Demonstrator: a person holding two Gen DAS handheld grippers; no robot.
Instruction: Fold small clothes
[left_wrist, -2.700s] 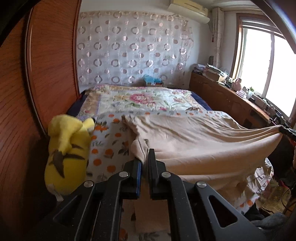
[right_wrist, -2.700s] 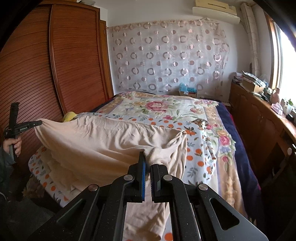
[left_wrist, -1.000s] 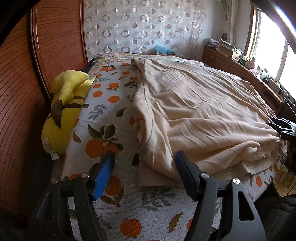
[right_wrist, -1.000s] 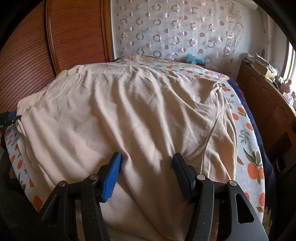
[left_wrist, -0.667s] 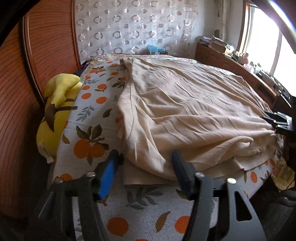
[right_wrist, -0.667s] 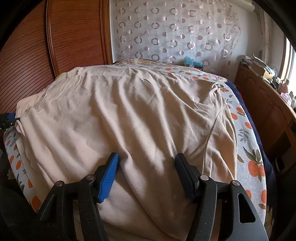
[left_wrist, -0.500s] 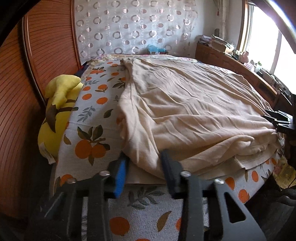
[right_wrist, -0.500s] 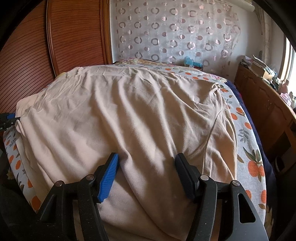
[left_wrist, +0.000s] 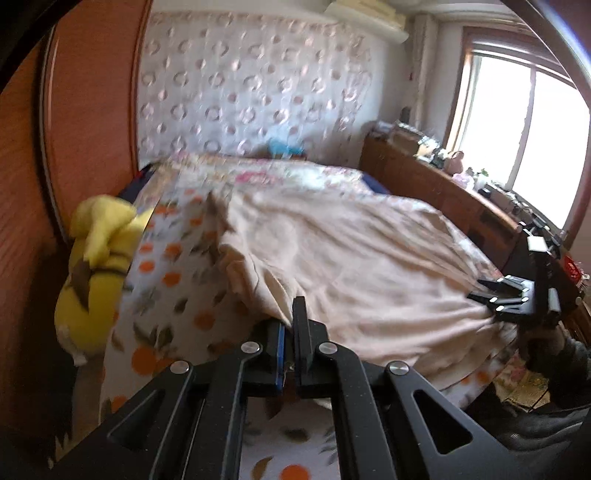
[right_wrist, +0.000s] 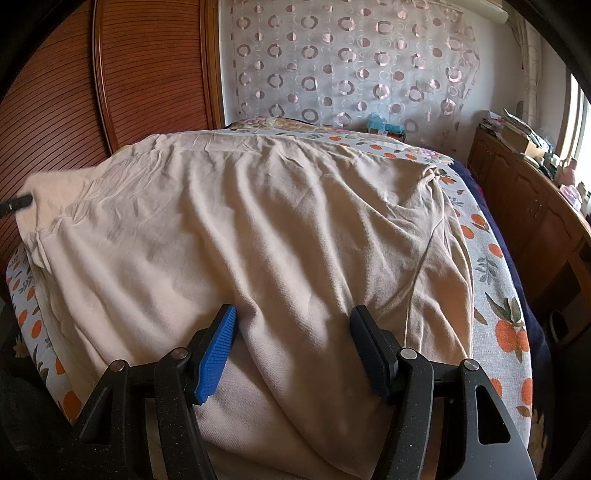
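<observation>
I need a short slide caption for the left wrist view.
Left gripper shut on the beige cloth at the bed corner, yellow plush toy beside it.

Daylight is admitted through the window (left_wrist: 532, 140) at the right of the left wrist view; its panes are overexposed to white; the whole left wrist view is smeared by motion blur, strongest on the patterned curtain (left_wrist: 240, 92) and the bed cover (left_wrist: 173, 273); the right wrist view is rendered sharp and evenly lit; soft shadows are cast in the folds of the beige cloth (right_wrist: 258, 229); strong barrel distortion and dark vignetted corners are present in both views.
</observation>
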